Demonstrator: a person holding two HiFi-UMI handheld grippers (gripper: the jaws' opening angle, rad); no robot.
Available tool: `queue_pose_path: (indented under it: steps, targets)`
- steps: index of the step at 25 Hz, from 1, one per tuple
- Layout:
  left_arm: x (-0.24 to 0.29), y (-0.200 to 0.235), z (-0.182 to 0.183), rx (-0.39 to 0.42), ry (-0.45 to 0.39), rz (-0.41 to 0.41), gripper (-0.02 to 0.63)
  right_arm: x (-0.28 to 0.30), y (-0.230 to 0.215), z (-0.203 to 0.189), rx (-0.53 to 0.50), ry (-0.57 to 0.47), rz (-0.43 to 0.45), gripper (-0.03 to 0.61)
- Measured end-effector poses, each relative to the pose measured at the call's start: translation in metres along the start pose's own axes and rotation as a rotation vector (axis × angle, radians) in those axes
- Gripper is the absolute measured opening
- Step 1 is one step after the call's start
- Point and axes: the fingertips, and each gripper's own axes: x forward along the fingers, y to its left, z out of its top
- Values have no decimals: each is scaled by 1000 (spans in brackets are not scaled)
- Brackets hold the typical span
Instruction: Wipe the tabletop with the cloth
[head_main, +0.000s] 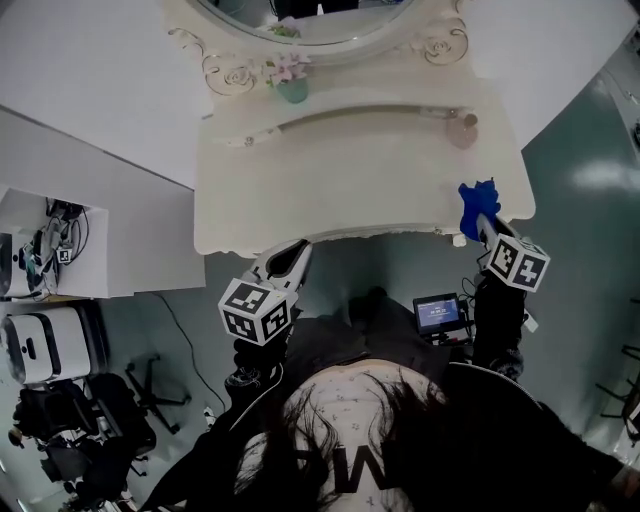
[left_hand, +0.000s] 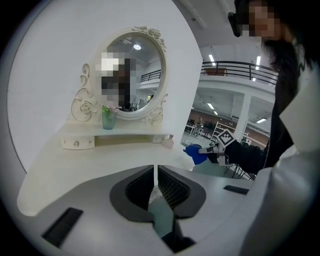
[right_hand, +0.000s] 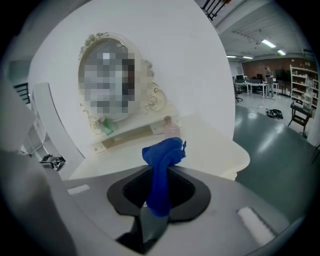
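Right gripper (head_main: 483, 232) (3 o'clock) clamps the cloth (head_main: 477, 203) at the table (head_main: 340, 180) edge. The left gripper (head_main: 298, 252), at 7 o'clock, sits closed and empty; its view shows the mirror (left_hand: 131, 70) whole.

The right gripper (right_hand: 159, 192) pinches a blue cloth (right_hand: 162, 170) above the cream tabletop (right_hand: 210, 145), facing an oval mirror (right_hand: 107, 82).

Items present: one desk (head_main: 350, 180), one oval mirror (head_main: 310, 25), one green cup (head_main: 292, 90), one pink bottle (head_main: 462, 130), one blue cloth (head_main: 478, 200), and two hand-held grippers, the left hand-held gripper (head_main: 298, 250) and the right hand-held gripper (head_main: 484, 224).
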Motion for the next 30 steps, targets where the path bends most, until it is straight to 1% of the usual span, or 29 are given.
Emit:
queue_pose_path:
  steps: [5,10,14,17,20,25,30]
  targets:
    - [-27,3,-12,28,4,-25,5,-21,88,-13,10,-42,117,83]
    - [-74,19,-20,49,-27,-35,5,-38,184,-31,-33,-59,212,83]
    - [-120,34,-33,56,-54,-54,5,-53,259,-64,-65,-45,283,83]
    - [-154,47,-49,54,-66,-67,5,-63,303,-95,-86,-21,301,83]
    - [-186,57,-72,48,-69,-83,5,-81,338,-123,-85,-20,306,83]
    - [-228,71,-104,29,-66,-108,5,-113,380,-165,-79,-16,297,83]
    - [-250,63,-117,35,-83,-142,5,-142,399,-190,-89,-20,283,83]
